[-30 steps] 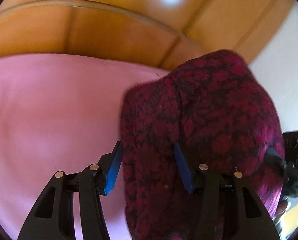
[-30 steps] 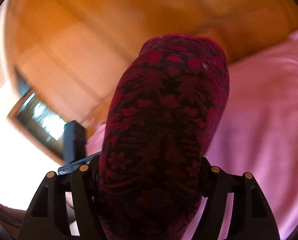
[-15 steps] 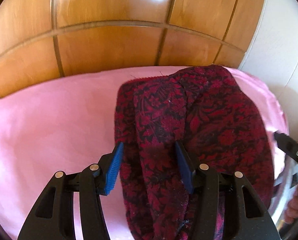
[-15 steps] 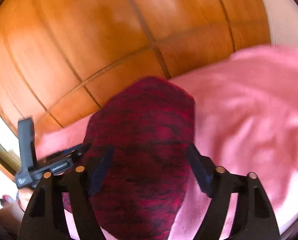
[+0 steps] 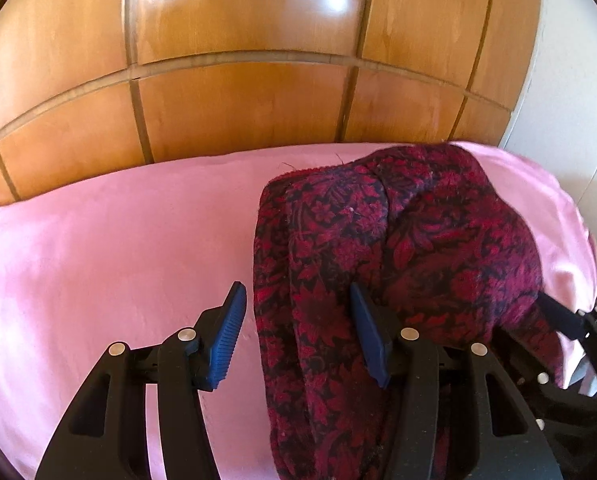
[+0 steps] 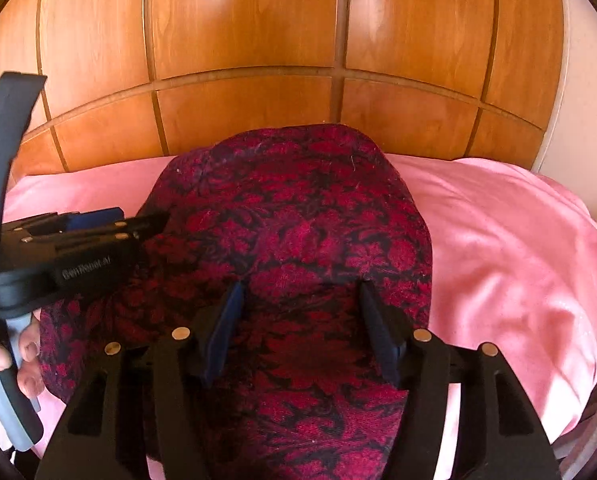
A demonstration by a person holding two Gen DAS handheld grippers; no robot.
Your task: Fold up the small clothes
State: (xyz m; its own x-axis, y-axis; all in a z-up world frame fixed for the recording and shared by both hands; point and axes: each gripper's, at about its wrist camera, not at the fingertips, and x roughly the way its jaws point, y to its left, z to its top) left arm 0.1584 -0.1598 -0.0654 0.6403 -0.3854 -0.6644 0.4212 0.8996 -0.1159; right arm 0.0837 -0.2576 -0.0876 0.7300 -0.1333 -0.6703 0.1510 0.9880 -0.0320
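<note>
Pink sheet (image 5: 98, 248) lies bare left of the bunched crimson-and-black floral knit garment (image 6: 298, 232), which drapes between both spread-jawed grippers, left gripper (image 5: 298, 332) and right gripper (image 6: 302, 328), neither pinching it, below the wooden panelled headboard (image 6: 242, 100).

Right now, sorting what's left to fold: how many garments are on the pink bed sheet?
1: a dark red floral knitted garment bunched on the pink sheet, beneath both claws. Others may be hidden underneath.
</note>
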